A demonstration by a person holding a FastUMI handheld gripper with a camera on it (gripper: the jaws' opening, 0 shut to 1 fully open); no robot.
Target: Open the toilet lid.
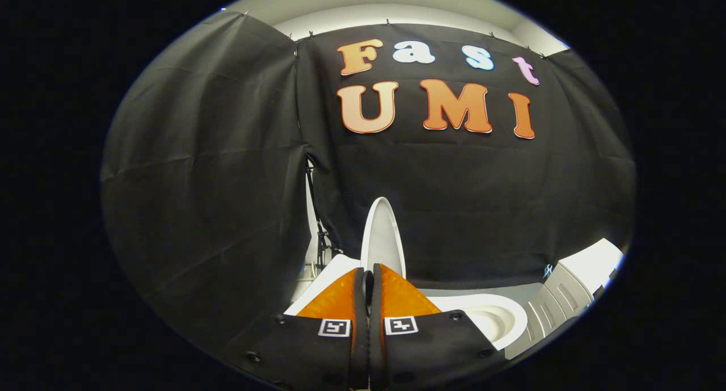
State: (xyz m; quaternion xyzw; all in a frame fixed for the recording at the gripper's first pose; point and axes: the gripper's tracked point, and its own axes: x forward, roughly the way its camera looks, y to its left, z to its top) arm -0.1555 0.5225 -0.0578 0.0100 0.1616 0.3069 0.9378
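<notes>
The tongs (368, 277) are pinched tight on the edge of the toilet lid (382, 232). The lid stands up tall, above the bowl (499, 317).

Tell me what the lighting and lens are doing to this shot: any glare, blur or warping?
Gripper view: fisheye bows the wall cloth's seams; toilet bowl rim glares bright; raised lid, edge-on, stays sharp between the shut claw fingers; booth otherwise dim.

Dim booth, sharp focus, fisheye-bent edges
</notes>
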